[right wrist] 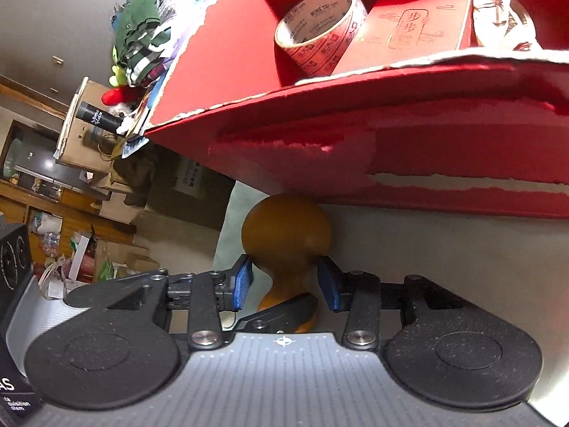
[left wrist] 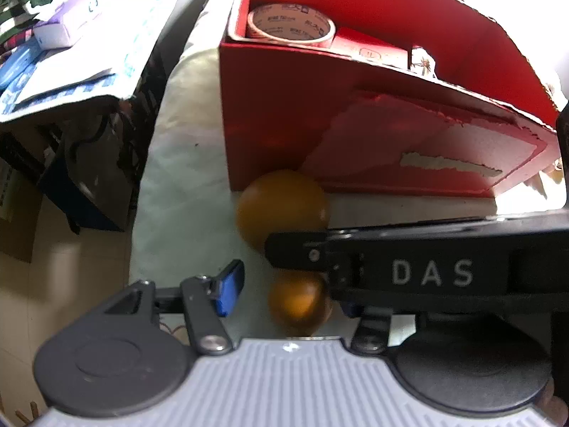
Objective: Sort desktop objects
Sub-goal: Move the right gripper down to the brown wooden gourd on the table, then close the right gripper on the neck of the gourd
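An orange-brown gourd-shaped object (left wrist: 282,210) lies on the pale table in front of a red cardboard box (left wrist: 284,114). My right gripper (right wrist: 284,283) has its blue pads on either side of the gourd's narrow waist (right wrist: 286,231), open and close to it. My left gripper (left wrist: 288,293) is open around the gourd's smaller bulb (left wrist: 300,302); its right finger is hidden behind the right gripper's black arm (left wrist: 409,259), which crosses the view. The box holds a tape roll (right wrist: 320,32), a red booklet (right wrist: 409,32) and a white patterned item (right wrist: 501,17).
The table edge (left wrist: 142,192) drops off on the left to a floor with dark furniture and a pile of papers and boxes (left wrist: 64,46). In the right wrist view, cluttered shelves and cardboard boxes (right wrist: 89,131) stand at the left.
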The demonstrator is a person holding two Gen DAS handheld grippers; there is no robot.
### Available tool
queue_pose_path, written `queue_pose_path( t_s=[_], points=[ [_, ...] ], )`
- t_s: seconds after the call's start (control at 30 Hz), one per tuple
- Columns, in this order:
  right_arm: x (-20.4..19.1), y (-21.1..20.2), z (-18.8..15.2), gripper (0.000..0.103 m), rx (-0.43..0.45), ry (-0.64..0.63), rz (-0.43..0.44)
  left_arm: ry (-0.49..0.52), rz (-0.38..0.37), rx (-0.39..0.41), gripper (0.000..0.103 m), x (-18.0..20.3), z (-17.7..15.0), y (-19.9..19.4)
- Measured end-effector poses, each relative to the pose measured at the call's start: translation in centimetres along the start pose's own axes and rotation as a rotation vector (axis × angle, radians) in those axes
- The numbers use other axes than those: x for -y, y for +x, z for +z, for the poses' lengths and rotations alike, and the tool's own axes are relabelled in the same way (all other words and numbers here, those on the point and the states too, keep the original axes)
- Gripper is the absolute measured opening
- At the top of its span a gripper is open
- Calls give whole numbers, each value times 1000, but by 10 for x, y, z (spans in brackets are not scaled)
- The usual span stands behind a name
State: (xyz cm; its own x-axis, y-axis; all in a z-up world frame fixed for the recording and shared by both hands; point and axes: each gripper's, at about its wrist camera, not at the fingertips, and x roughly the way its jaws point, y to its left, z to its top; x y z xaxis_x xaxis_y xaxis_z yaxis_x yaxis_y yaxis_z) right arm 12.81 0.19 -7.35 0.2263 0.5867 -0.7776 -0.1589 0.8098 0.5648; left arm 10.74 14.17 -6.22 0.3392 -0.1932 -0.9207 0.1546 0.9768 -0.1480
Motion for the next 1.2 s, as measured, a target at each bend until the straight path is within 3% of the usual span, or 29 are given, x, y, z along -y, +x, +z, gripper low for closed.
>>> queue_pose_path(
  t_s=[0.33,0.57,0.67,1.2],
  points=[
    [2,4,2,46,-13,-18,27,-3,-17,-27,50,-1,1,8],
    [3,9,4,44,-40,-13,42,-29,-53,-37,36,-7,0,12],
    [5,9,3,43,-41,-8,50,-27,-66,-31,36,-7,-2,11],
    [33,-23,-11,30,-5,65,43,113,-165,-29,37,38,-10,10]
  ],
)
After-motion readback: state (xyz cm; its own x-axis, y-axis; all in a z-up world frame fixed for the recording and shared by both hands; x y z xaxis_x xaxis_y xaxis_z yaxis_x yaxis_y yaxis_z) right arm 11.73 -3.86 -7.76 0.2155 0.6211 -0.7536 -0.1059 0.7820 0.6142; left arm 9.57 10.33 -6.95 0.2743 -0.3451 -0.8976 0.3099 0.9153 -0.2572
